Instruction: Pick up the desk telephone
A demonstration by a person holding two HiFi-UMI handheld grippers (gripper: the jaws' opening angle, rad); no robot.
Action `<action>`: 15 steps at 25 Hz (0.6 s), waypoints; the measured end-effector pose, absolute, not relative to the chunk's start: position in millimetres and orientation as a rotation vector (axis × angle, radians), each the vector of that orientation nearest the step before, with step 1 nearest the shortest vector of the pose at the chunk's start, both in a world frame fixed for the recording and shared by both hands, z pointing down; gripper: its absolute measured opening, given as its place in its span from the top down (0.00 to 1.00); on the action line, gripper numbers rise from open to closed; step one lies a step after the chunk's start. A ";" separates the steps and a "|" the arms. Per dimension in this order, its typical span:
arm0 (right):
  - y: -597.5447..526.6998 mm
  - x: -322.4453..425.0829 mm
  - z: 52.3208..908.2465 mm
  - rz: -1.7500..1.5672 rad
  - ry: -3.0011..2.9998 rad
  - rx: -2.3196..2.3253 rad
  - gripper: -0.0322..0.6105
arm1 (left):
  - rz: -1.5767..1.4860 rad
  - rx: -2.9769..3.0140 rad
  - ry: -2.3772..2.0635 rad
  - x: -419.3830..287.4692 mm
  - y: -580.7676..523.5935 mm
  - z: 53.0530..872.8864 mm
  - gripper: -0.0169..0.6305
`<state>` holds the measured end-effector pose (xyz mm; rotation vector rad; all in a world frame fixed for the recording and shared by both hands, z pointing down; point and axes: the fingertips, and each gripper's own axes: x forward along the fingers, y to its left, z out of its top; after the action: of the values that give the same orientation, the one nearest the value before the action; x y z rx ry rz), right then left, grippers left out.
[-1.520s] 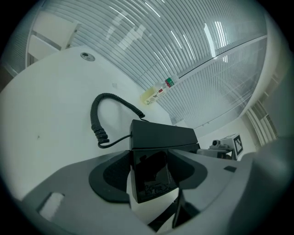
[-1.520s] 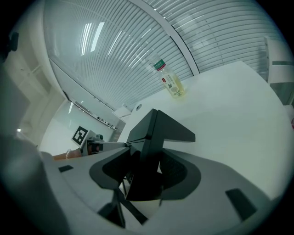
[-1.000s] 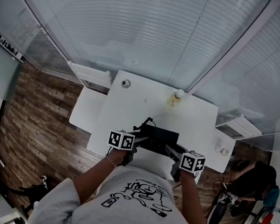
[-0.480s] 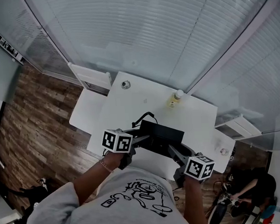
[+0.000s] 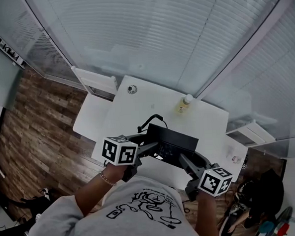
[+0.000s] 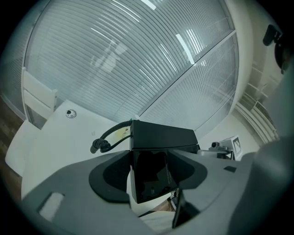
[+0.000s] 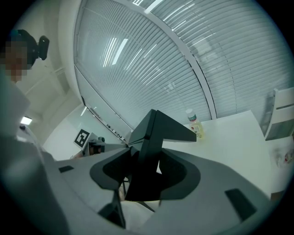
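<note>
Where the head view looks down, holds black boxy plastic desk telephone (image 5: 170,141) above white rectangular table (image 5: 137,105) between grey left gripper (image 5: 148,149) and grey right gripper (image 5: 186,160). Left gripper view: clamped on its edge. Right gripper view: likewise. Could tilt out if one squeeze eases.

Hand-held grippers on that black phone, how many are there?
2. The left hand-held gripper is clamped on the left end of the desk telephone. The right hand-held gripper is clamped on its right end. No others are visible.
</note>
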<state>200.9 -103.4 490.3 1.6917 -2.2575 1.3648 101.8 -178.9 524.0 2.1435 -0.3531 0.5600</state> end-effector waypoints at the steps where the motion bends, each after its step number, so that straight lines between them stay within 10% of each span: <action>1: -103.8 200.9 489.6 1.368 -2.257 1.692 0.65 | 0.560 2.145 -0.353 101.9 -179.3 523.3 0.59; 15: -104.6 203.5 498.4 1.382 -2.248 1.689 0.66 | 0.565 2.136 -0.348 104.6 -179.8 533.7 0.59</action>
<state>203.5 -104.6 498.4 1.6887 -2.2484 1.3821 104.6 -179.8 533.7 2.1357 -0.3478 0.5652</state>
